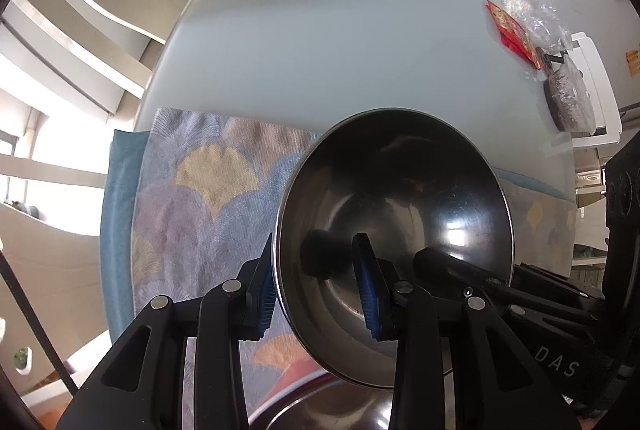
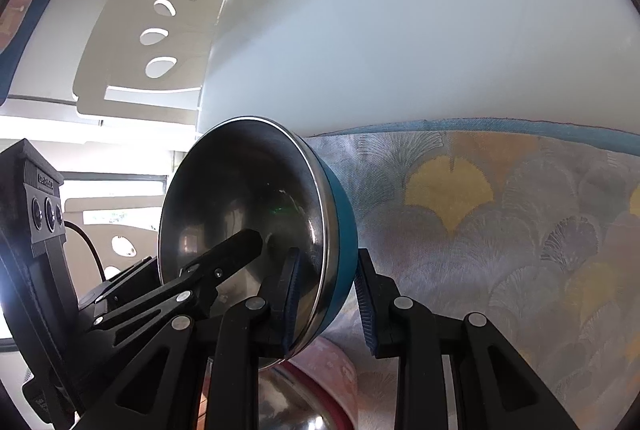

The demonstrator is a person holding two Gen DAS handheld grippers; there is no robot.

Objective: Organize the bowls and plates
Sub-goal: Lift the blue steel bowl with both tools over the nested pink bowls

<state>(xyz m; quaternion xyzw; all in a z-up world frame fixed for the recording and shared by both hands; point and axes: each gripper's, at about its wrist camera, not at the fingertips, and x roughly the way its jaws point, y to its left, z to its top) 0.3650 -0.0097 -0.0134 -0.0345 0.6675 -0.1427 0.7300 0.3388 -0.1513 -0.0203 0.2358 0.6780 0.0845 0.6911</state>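
- Left claw (image 1: 320, 284) pinches the rim of the steel bowl (image 1: 400, 198) at its 8 o'clock edge.
- Right claw (image 2: 330, 296) pinches the same bowl's opposite rim, teal outside.
- Bowl is held tilted above the patterned placemat (image 1: 192, 198) on the surface (image 1: 320, 30).

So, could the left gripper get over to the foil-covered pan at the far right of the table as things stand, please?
Probably not right away. The left gripper is clamped on the rim of the steel bowl, which the right gripper also grips, so the bowl must go first. The table toward the pan looks free of obstacles.
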